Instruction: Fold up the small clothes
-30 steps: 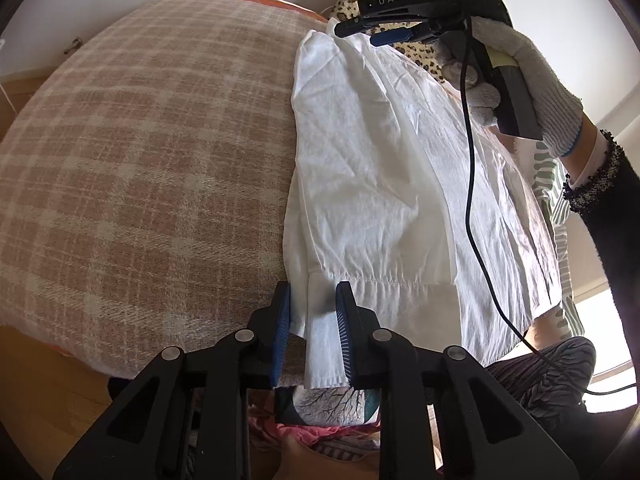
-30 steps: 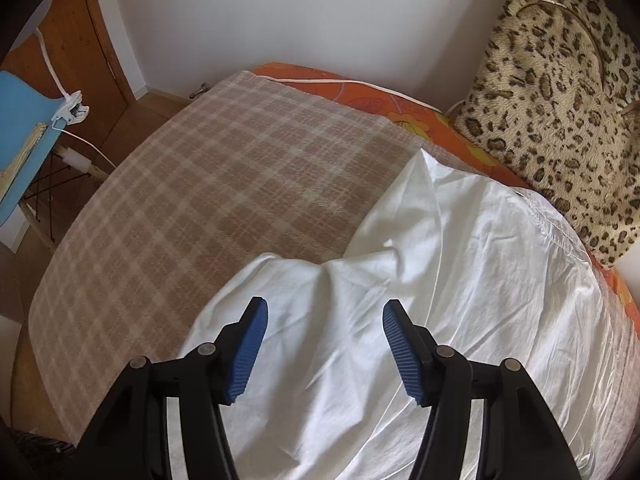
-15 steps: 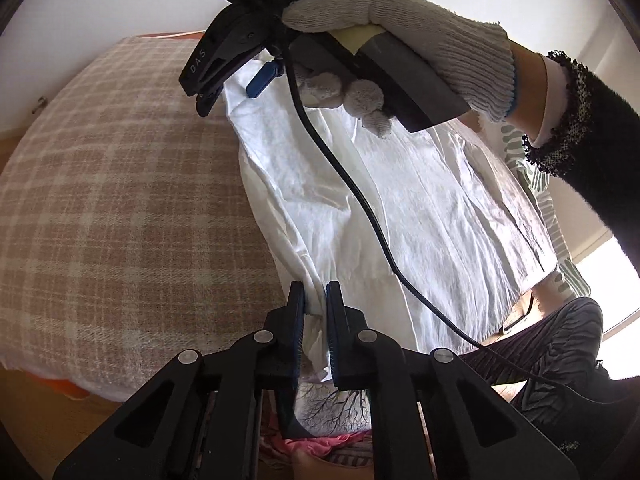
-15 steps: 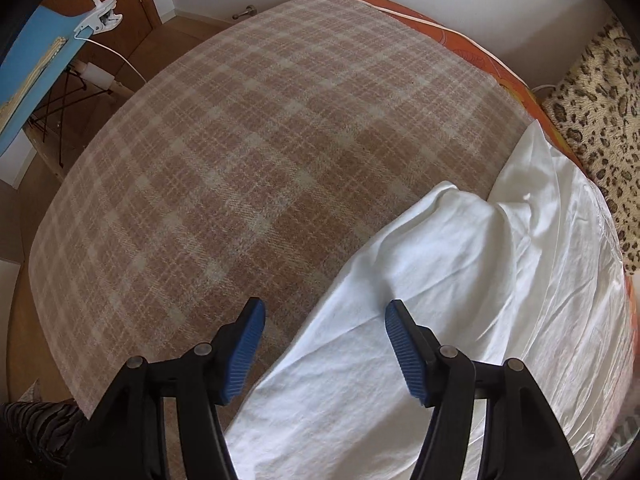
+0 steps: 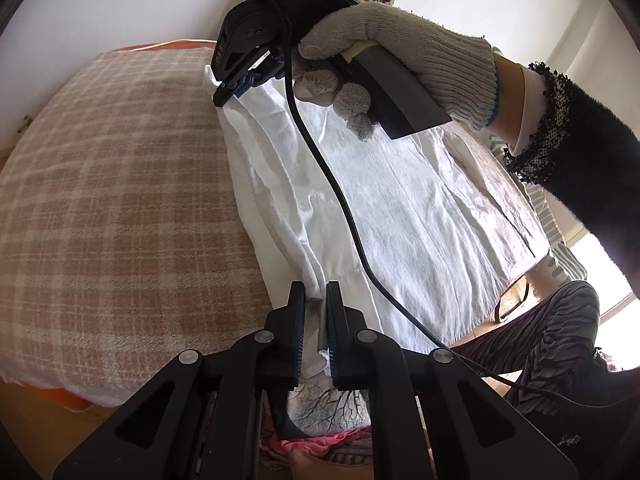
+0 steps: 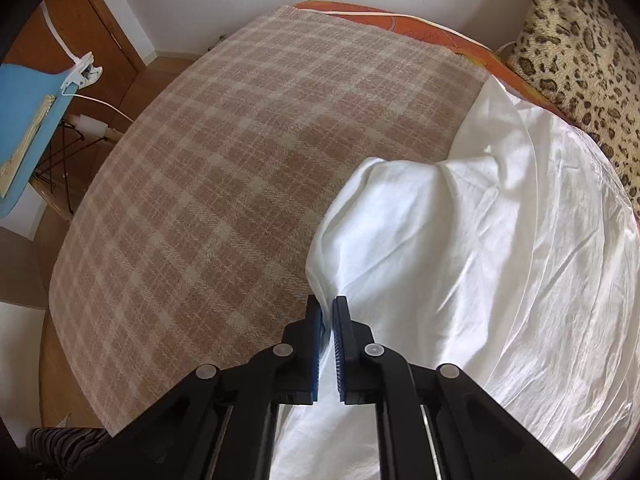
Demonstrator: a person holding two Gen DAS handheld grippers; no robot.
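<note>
The white garment [image 5: 400, 208] lay on the checked blanket [image 5: 120, 200] right of centre, the left gripper [image 5: 315, 300] at the bottom was clamped on its near hem, and the right gripper [image 6: 327, 308], whose jaws had just been closing, pinched its left edge.

White garment [image 6: 480, 280]: thin woven cloth, finely creased, faint sheen where lit. Plaid blanket [image 6: 224, 184]: coarse matt weave, pink-beige and cream. Leopard-print throw [image 6: 580, 60]: plush, fuzzy pile. Both grippers, left gripper [image 5: 316, 312], right gripper [image 6: 327, 320]: matt black plastic, ribbed blue pads, small dull metal rivets. Glove [image 5: 404, 56]: grey knit, nubbly. Cable [image 5: 340, 208]: smooth black sheath. Door [image 6: 92, 20]: varnished wood.
</note>
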